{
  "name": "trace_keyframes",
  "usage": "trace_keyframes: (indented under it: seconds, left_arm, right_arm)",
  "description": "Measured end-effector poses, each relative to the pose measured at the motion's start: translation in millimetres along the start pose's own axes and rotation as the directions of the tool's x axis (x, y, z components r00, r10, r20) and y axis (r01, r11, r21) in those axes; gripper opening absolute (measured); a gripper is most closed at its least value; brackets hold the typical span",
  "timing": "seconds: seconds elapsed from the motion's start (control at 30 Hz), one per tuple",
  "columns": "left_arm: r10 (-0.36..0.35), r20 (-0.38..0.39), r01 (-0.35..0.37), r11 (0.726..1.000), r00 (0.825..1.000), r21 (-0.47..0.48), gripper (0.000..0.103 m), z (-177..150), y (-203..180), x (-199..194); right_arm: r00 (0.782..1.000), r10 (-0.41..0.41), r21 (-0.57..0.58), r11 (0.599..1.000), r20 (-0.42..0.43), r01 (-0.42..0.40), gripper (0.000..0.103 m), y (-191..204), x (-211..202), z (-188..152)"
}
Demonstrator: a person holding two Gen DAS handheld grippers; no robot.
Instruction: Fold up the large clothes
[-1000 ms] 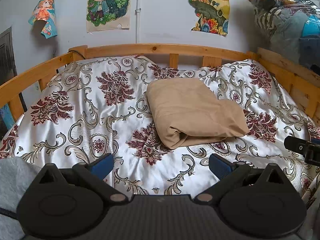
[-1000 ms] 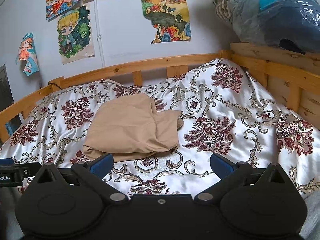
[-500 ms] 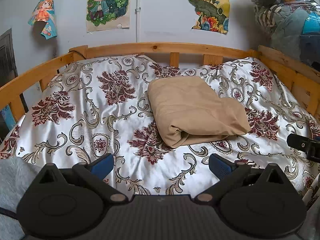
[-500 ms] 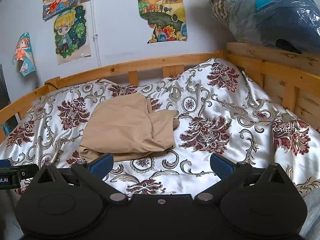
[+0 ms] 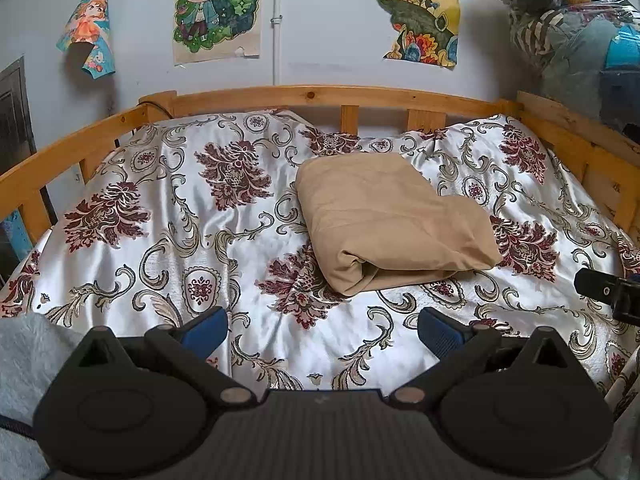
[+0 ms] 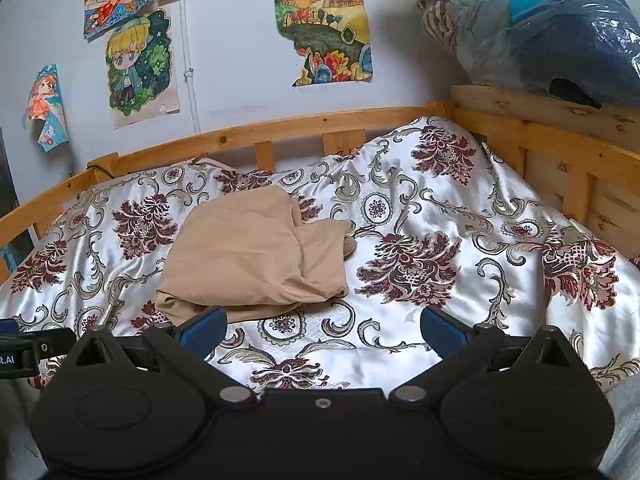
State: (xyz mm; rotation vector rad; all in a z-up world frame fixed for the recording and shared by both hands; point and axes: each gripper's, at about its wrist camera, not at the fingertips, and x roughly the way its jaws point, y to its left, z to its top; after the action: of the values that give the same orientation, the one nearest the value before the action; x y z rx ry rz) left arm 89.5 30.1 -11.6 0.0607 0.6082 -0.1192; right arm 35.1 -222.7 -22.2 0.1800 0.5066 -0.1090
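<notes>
A tan garment [image 5: 384,220] lies folded into a thick rectangle in the middle of the bed, its rolled fold facing the near edge. The right wrist view shows the same tan garment [image 6: 256,256] left of centre, with a smaller flap sticking out to its right. My left gripper [image 5: 322,332] is open over the near part of the bed, short of the garment, with nothing between its blue pads. Also open and holding nothing, my right gripper [image 6: 322,330] has its left pad just in front of the garment's near edge.
A shiny white floral bedspread [image 5: 160,240] covers the bed, rumpled high at the back right [image 6: 440,152]. A wooden rail [image 5: 320,94] runs around three sides. Bagged clothes [image 6: 540,28] sit on the right shelf. Grey cloth [image 5: 24,360] lies at the near left.
Both grippers have drawn back slightly and shifted a little; the folded garment sits a bit further off in both views. The garment itself has not moved.
</notes>
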Motion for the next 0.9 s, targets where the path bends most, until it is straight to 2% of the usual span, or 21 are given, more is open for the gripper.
trace_keyframes:
  seconds: [0.9]
  left_arm:
    - [0.001,-0.001,-0.001,1.000,1.000,0.002,0.102,1.0,0.2,-0.7]
  right_arm:
    - [1.000,-0.001,-0.001,1.000,-0.005,0.001,0.102,-0.2,0.3,-0.6]
